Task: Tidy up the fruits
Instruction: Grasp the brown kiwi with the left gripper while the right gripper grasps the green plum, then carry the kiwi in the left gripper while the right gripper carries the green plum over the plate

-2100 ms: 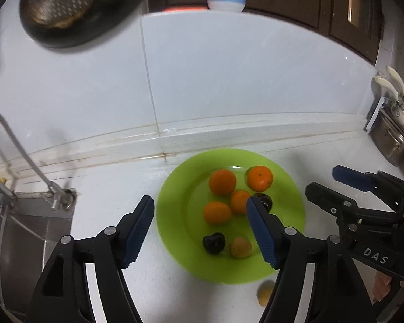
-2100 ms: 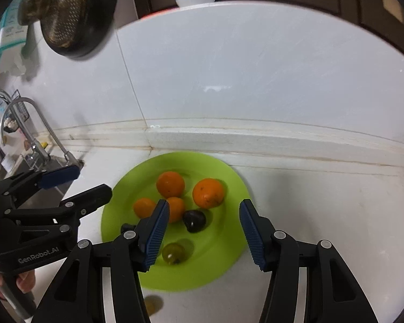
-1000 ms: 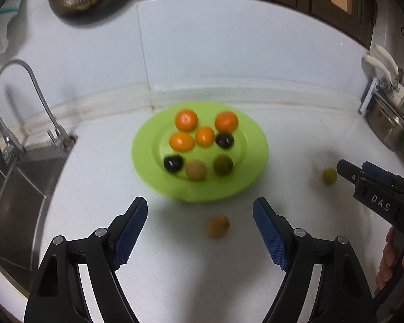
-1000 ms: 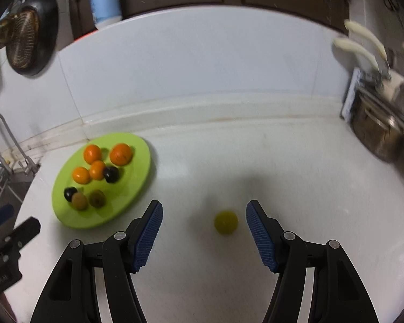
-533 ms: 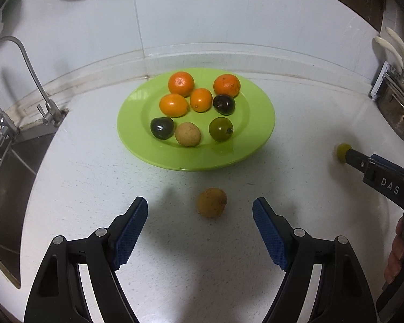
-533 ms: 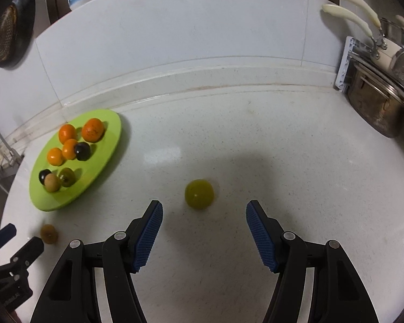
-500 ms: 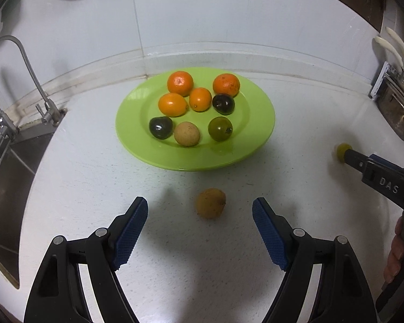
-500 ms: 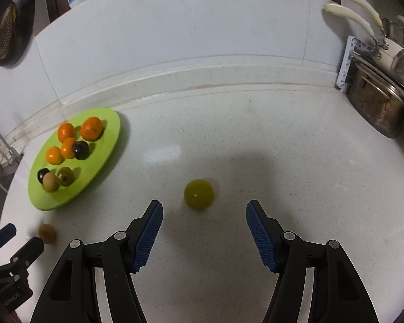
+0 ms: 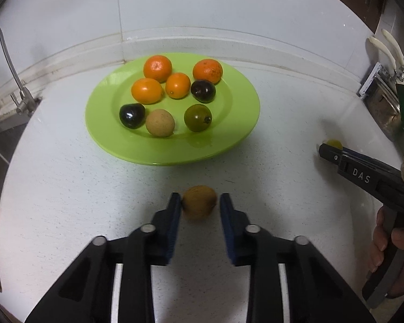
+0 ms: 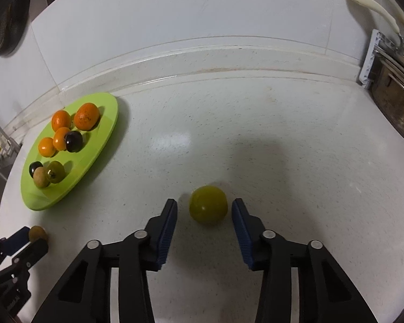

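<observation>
A brown fruit (image 9: pixel 199 201) lies on the bench (image 9: pixel 67 188) just short of the plate (image 9: pixel 229 137), between the pads of the left tongs (image 9: pixel 199 204). The tongs are narrowed around it, the left pad touching or nearly so and a thin gap showing at the right pad, so the grip does not look made yet. A green fruit (image 10: pixel 208 207) sits well apart from the plate, out on open bench, framed by the right tongs (image 10: pixel 204 214), which stand wider with clear gaps on both sides and hold nothing.

Both fruits are round and lie loose on a flat surface, so straddling each one evenly before closing probably keeps it from being nudged away.

The plate holds four orange fruits (image 9: pixel 157 67) at the back, two dark ones (image 9: pixel 132 115), a tan one (image 9: pixel 160 122) and an olive one (image 9: pixel 197 116). Its bare front and right side look like the room left for the two strays.

The brown fruit has a short, unblocked path over the near rim. The green one must cross more bench, with a metal pot (image 10: pixel 396 99) at the far right and the wall ledge (image 10: pixel 202 53) behind.
</observation>
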`<state>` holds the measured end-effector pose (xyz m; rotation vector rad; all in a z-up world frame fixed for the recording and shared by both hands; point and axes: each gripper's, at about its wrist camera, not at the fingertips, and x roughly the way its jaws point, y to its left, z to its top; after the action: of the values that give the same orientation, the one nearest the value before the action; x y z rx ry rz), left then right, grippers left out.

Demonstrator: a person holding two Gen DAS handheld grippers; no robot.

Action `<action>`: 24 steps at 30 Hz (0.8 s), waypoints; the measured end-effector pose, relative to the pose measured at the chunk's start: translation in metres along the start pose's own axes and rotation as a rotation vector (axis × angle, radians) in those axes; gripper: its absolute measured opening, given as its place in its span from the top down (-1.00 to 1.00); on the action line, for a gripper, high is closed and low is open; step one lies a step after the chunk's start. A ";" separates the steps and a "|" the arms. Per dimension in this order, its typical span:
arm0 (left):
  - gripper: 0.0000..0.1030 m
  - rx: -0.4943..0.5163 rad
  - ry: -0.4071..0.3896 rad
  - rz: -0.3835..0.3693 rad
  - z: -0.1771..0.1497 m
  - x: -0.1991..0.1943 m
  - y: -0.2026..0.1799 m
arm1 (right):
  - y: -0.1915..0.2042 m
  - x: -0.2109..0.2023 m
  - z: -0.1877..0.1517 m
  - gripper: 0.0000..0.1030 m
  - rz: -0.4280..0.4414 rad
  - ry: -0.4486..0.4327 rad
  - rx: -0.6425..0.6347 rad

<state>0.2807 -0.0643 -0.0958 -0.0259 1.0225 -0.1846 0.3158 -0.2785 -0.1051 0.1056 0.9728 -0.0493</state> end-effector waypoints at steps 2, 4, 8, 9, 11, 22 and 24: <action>0.47 0.004 -0.001 -0.007 0.000 0.000 0.000 | 0.002 0.000 0.000 0.44 -0.002 -0.001 -0.011; 0.47 0.007 -0.005 -0.014 0.000 -0.001 -0.001 | 0.002 -0.003 -0.001 0.44 0.013 -0.006 -0.012; 0.47 0.017 -0.020 -0.026 -0.001 -0.007 0.000 | 0.007 -0.015 -0.004 0.44 0.049 -0.026 -0.012; 0.47 0.018 -0.024 -0.031 0.000 -0.009 0.001 | 0.008 -0.020 -0.006 0.44 0.057 -0.029 -0.016; 0.47 0.020 -0.032 -0.041 0.000 -0.014 0.001 | 0.013 -0.029 -0.009 0.44 0.078 -0.040 -0.024; 0.47 0.053 -0.100 -0.070 0.000 -0.049 0.006 | 0.049 -0.074 -0.021 0.44 0.166 -0.094 -0.094; 0.47 0.057 -0.115 -0.071 0.000 -0.056 0.009 | 0.056 -0.080 -0.021 0.44 0.180 -0.102 -0.101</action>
<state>0.2534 -0.0467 -0.0496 -0.0209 0.9020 -0.2742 0.2584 -0.2214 -0.0470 0.0963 0.8587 0.1588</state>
